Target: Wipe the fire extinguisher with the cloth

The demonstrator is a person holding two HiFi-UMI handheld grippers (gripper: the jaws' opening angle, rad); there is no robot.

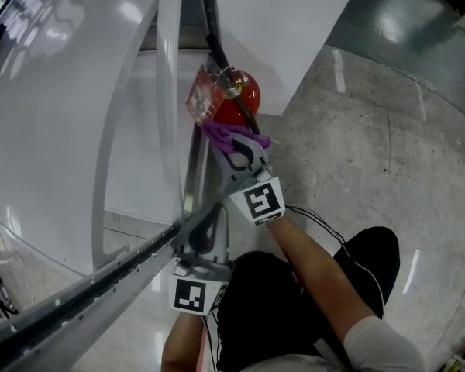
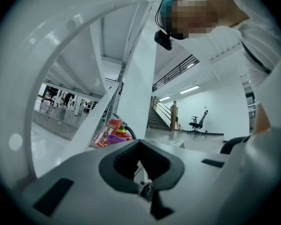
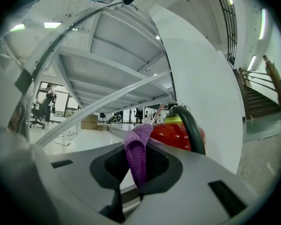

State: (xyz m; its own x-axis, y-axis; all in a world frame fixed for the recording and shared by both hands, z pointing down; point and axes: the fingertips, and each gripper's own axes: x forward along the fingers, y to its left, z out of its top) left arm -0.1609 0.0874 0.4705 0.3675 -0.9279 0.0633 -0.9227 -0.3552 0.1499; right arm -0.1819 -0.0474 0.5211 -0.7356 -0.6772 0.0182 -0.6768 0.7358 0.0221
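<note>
A red fire extinguisher point(image 1: 236, 101) with a black hose point(image 1: 221, 56) and a hanging tag point(image 1: 203, 95) stands on the floor against a white pillar. My right gripper point(image 1: 240, 147) is shut on a purple cloth point(image 1: 231, 135), and the cloth's free end lies against the extinguisher's near side. In the right gripper view the cloth point(image 3: 137, 156) hangs pinched between the jaws of the gripper point(image 3: 139, 146), just in front of the extinguisher point(image 3: 174, 136). My left gripper point(image 1: 207, 225) is held back and lower, shut with nothing in it. It sees the extinguisher point(image 2: 117, 131) from a distance.
A big curved white frame point(image 1: 70, 130) and a slanted grey beam point(image 1: 85, 293) crowd the left side. The white pillar point(image 1: 287, 29) rises behind the extinguisher. Speckled floor point(image 1: 372, 153) spreads to the right. Far off are stairs point(image 2: 158, 118), an office chair point(image 2: 198, 122) and a person point(image 2: 174, 115).
</note>
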